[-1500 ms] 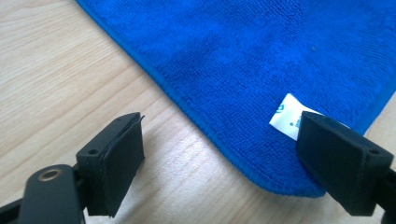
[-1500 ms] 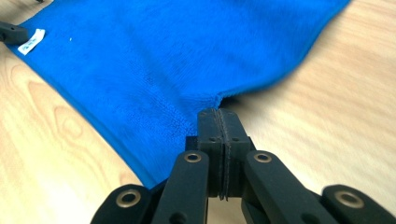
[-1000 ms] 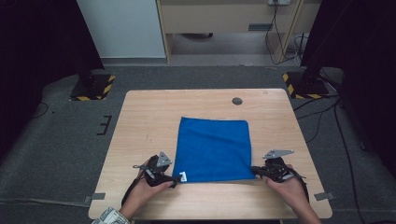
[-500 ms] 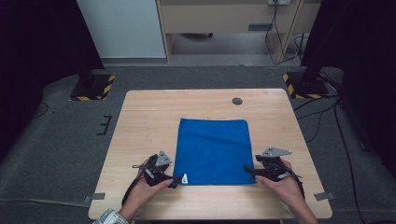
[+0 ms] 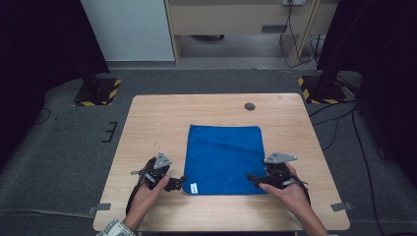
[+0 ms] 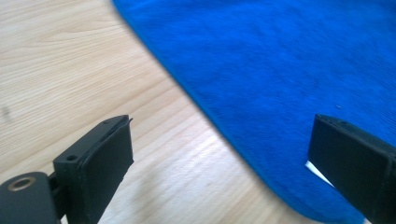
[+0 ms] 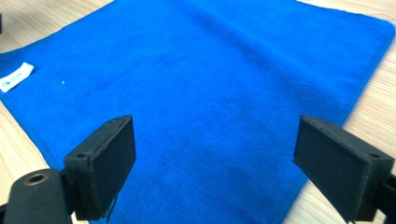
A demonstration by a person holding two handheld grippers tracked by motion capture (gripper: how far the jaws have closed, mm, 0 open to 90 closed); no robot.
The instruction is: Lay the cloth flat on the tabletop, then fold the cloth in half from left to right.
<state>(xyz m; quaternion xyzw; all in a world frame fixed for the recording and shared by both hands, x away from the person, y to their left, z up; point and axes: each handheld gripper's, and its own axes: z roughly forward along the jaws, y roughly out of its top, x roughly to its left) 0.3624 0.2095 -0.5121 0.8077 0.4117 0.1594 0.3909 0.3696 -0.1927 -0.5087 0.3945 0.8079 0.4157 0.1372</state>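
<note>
A blue cloth [image 5: 223,157] lies flat on the wooden table [image 5: 157,123], with a white label [image 5: 193,187] at its near left corner. My left gripper [image 5: 178,183] sits at that corner. Its jaws have just been opening and stand wide apart [image 6: 219,158] above the cloth's edge [image 6: 280,70] without touching it. My right gripper [image 5: 252,178] is at the near right corner. Its jaws have also just been opening and are open [image 7: 215,158], with the cloth [image 7: 210,70] spread below them and the label [image 7: 16,77] far off.
A small dark round grommet [image 5: 250,106] is set in the table beyond the cloth. Bare wood runs to the left of the cloth and along the near edge. Two stand bases with yellow-black stripes [image 5: 98,91] [image 5: 322,91] sit on the floor behind the table.
The right gripper has let go of the cloth's near right corner, opened, and shifted a little left over the cloth. The left hand has stayed in place.
</note>
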